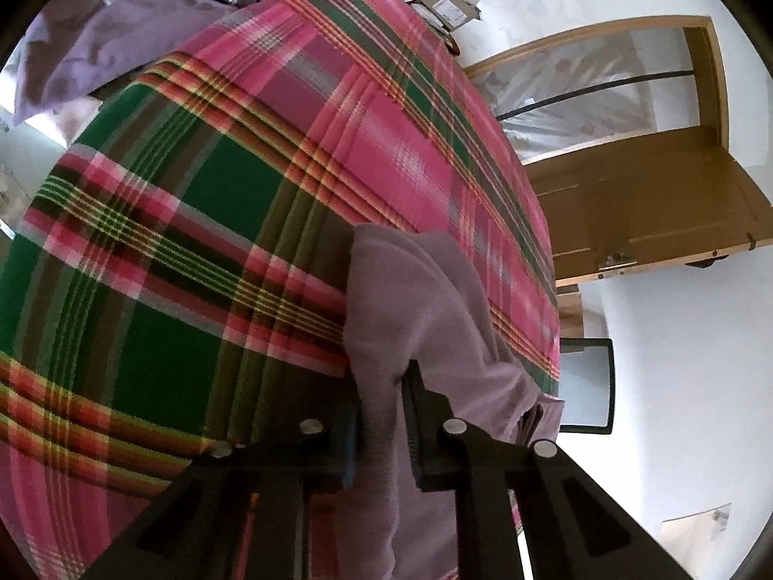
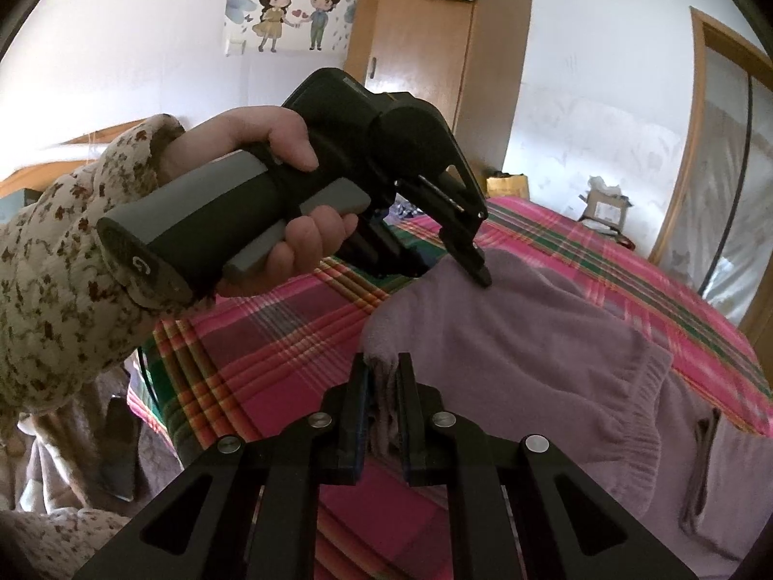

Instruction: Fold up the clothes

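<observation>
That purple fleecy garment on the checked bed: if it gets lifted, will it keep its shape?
Probably not: the purple garment bunches between the right tongs and drapes in soft folds, so it looks floppy. It seems light. Its fuzzy surface likely grips rather than slips.

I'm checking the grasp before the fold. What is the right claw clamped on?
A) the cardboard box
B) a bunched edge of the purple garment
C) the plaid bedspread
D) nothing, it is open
B: in the right wrist view, the right claw has purple garment fabric pinched between its fingers, above the plaid bedspread.
</observation>
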`<state>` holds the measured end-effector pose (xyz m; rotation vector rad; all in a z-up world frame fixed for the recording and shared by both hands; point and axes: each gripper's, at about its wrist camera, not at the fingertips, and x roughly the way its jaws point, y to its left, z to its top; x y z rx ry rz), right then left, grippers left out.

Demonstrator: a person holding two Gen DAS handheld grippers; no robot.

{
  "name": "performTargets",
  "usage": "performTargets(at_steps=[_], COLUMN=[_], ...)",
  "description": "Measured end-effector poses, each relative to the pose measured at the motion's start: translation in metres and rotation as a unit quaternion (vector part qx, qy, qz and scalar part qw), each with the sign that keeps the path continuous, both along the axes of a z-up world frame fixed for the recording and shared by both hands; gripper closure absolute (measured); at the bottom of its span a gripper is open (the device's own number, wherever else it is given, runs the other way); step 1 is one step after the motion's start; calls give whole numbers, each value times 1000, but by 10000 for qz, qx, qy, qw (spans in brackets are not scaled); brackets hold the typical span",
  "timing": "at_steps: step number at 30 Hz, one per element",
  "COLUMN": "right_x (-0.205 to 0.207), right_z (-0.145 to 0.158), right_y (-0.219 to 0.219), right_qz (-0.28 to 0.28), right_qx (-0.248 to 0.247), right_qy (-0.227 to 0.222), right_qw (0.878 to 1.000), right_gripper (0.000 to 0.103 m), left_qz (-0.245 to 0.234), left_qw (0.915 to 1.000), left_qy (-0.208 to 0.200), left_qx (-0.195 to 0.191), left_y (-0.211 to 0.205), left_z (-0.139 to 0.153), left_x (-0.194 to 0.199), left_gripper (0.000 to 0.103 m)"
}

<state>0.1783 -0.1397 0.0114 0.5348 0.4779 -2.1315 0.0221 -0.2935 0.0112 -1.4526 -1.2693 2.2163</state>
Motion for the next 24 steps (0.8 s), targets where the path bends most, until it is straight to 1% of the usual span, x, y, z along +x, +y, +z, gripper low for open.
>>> performTargets(at_steps=[4,12,16,21,24], right_x=[0,4,6,5,4], right_z=[4,12,20,23,23], right_y=[3,17,24,28,29], right_qz=[-17,-77,-120,-140,-150], right_qx=[-48,-226,-327,-365,-376], right_qy=[46,66,114,100,95], right_qw=[10000,9997,9993,9992,9991], right_gripper=[93,93,93,93,93], left_qz=[43,82,62,-5,-86], left_qw=[10000,9996,9994,9986,9980], left_qy=[84,239,267,172,157], left_qx=[31,-90,-206,-496,-604], left_y=[2,9,15,21,26], left_z=[6,24,32,35,36], left_x=[1,2,-1,-4,-7], left_gripper=[91,92,92,92,87])
